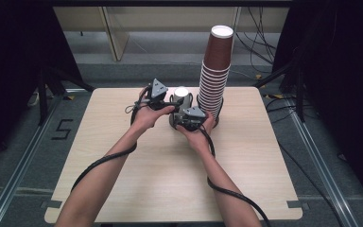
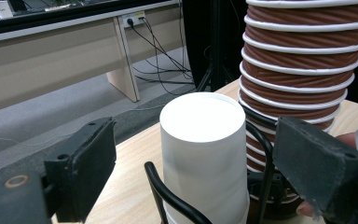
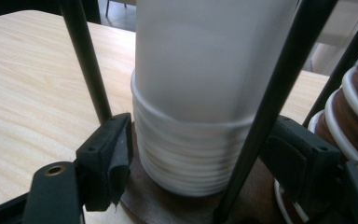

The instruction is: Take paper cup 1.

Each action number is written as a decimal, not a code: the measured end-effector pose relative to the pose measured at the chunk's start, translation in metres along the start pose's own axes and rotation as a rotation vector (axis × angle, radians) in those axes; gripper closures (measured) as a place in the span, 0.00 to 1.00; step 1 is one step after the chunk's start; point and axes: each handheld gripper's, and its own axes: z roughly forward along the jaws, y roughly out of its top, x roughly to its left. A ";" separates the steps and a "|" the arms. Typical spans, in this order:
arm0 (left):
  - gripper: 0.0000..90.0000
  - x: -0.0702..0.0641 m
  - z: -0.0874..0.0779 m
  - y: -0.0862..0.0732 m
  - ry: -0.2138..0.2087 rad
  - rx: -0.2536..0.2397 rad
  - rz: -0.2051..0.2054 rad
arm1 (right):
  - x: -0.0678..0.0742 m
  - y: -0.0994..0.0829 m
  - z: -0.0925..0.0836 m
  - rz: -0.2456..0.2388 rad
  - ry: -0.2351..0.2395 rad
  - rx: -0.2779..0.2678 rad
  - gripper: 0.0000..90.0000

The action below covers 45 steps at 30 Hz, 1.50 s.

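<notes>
Right gripper [image 3: 191, 172]: jaws either side of white cup stack [image 3: 200, 116] base, contact unclear. Left gripper [image 2: 196, 172]: jaws wide, flanking stack top, not touching. Stack upright in black wire holder [image 3: 86, 60], mid-desk [image 1: 123, 156]. Behind: tall brown cup stack [image 1: 215, 71], just beside.

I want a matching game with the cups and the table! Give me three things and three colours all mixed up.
Things:
1. tall stack of cups
2. short stack of cups
3. table

Colours:
A. white
B. light wood
C. brown with white rims

Right pairs: 1-C, 2-A, 3-B
</notes>
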 end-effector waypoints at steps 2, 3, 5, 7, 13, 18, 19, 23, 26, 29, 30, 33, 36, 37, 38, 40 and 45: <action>0.15 0.001 0.002 0.000 0.000 0.002 -0.001 | 0.002 0.000 0.001 0.016 -0.003 -0.005 0.30; 0.15 0.001 0.003 -0.001 0.000 0.003 -0.001 | 0.002 -0.001 0.001 0.017 -0.012 -0.014 0.31; 0.15 0.001 0.004 -0.001 0.001 0.004 -0.007 | 0.002 -0.002 0.002 0.003 -0.017 -0.010 0.32; 0.15 0.002 0.006 -0.002 0.001 0.007 -0.011 | 0.002 -0.002 0.001 0.019 -0.020 -0.008 0.32; 0.16 0.003 0.012 -0.003 -0.008 0.017 -0.024 | 0.002 -0.003 0.003 0.018 -0.024 -0.028 0.32; 0.16 0.005 0.018 -0.002 -0.015 0.030 -0.028 | 0.001 -0.003 0.003 0.004 -0.031 -0.038 0.33; 0.17 0.005 0.019 -0.002 -0.016 0.030 -0.028 | 0.001 -0.003 0.003 0.010 -0.029 -0.038 0.33; 0.19 0.006 0.025 -0.002 -0.036 0.038 -0.044 | 0.003 -0.003 0.002 0.047 -0.014 -0.026 0.33; 0.20 0.007 0.028 -0.003 -0.045 0.044 -0.055 | 0.002 -0.003 0.004 0.010 -0.028 -0.035 0.33; 0.21 0.006 0.032 -0.005 -0.048 0.054 -0.048 | 0.002 -0.003 0.004 0.011 -0.023 -0.039 0.33; 0.21 0.006 0.033 -0.005 -0.051 0.059 -0.045 | 0.002 -0.003 0.004 0.011 -0.024 -0.039 0.33; 0.23 0.005 0.036 -0.003 -0.061 0.056 -0.046 | 0.003 -0.003 0.004 0.030 -0.022 -0.036 0.33; 0.25 0.003 0.040 -0.002 -0.072 0.059 -0.039 | 0.004 -0.003 0.003 0.032 -0.022 -0.021 0.33; 0.25 0.003 0.041 -0.002 -0.073 0.059 -0.038 | 0.004 -0.003 0.003 0.032 -0.022 -0.021 0.33; 0.26 0.002 0.042 -0.002 -0.071 0.059 -0.035 | 0.003 -0.004 0.003 0.028 -0.024 -0.025 0.33; 0.30 0.000 0.044 -0.002 -0.071 0.071 -0.021 | 0.002 -0.004 0.002 0.016 -0.028 -0.025 0.34; 0.35 0.001 0.047 -0.001 -0.069 0.069 -0.024 | 0.002 -0.005 0.003 0.024 -0.031 -0.036 0.34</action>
